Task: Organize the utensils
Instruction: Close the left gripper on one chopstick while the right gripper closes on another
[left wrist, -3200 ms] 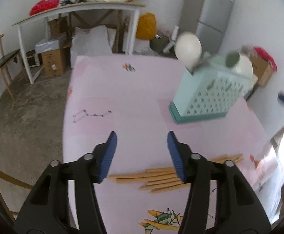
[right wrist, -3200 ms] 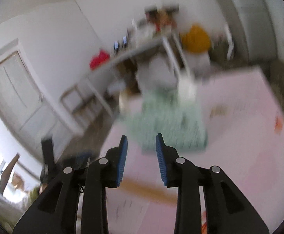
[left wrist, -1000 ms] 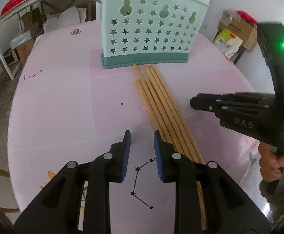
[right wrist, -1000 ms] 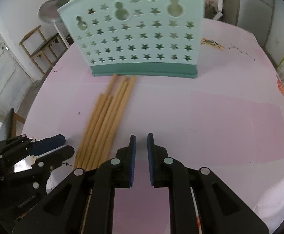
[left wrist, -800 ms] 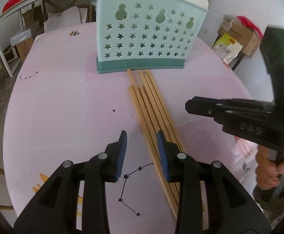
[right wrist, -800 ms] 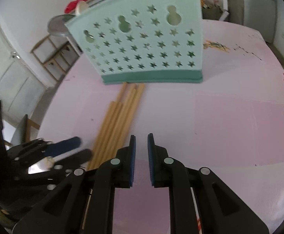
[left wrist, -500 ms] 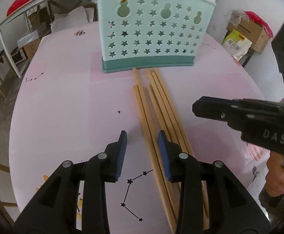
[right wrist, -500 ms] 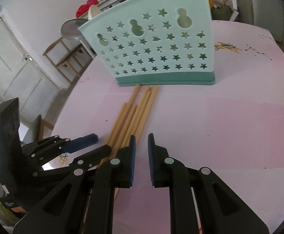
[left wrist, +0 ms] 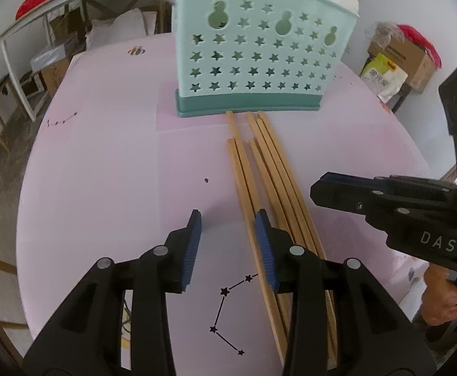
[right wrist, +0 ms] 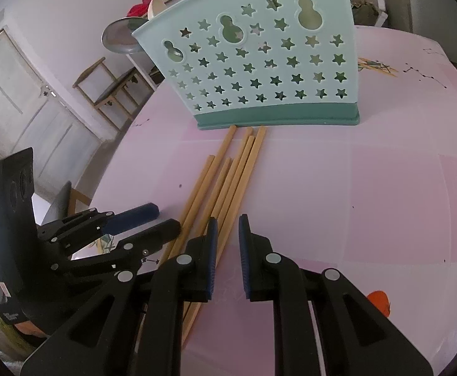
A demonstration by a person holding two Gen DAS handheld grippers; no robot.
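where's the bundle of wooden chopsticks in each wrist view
Left wrist: chopsticks run from centre down to lower right, passing under the left hand-held gripper's right finger.
Right wrist: chopsticks run from centre down to lower left.
Shared landmark: the mint star-cut utensil holder, at their far tips.

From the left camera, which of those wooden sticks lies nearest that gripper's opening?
The leftmost chopstick: it alone runs along the inner side of the left gripper's right-hand pad; the others lie further right.
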